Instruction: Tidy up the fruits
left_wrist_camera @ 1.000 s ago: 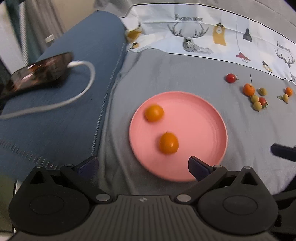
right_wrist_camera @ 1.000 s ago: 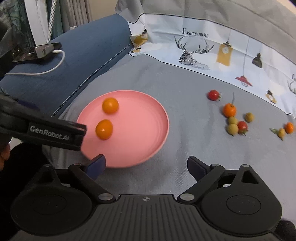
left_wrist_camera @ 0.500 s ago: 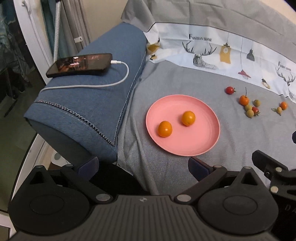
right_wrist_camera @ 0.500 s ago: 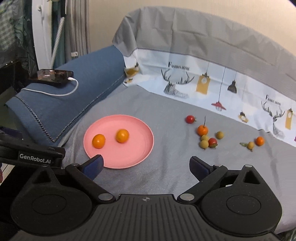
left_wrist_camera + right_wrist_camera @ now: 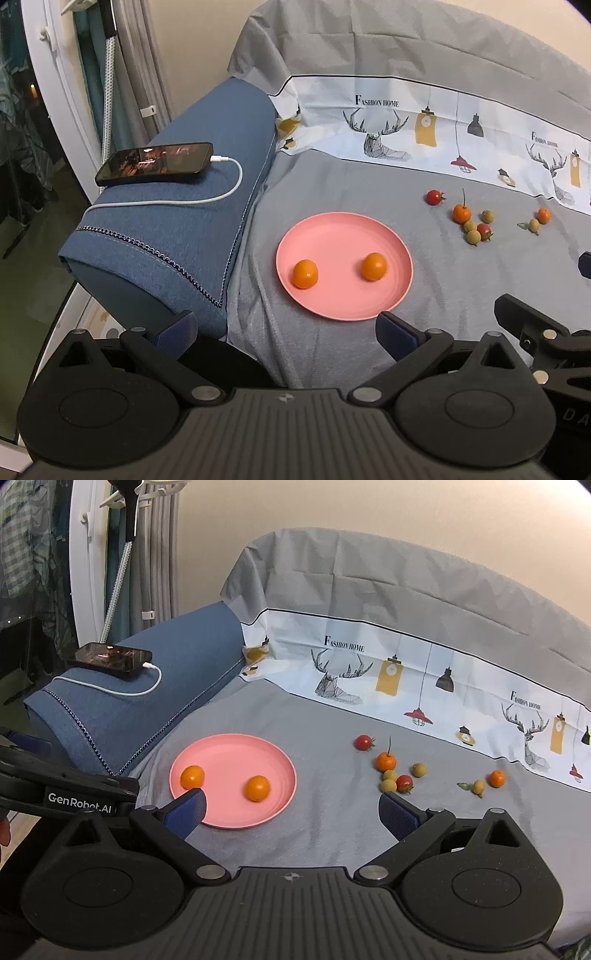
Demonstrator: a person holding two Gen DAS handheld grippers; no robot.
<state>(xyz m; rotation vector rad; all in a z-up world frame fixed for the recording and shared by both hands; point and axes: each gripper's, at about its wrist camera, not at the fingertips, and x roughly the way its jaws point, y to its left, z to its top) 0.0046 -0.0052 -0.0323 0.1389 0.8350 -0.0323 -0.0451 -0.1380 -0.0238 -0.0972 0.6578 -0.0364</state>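
On the pink plate (image 5: pixel 229 746) sit two oranges; remaining fruit cluster (image 5: pixel 393 771) lies far right on the grey cover. Both my right gripper (image 5: pixel 291 812) and left gripper (image 5: pixel 284 332) are released, empty. I'd approach the stemmed orange (image 5: pixel 386 761) from above, pinching gently.
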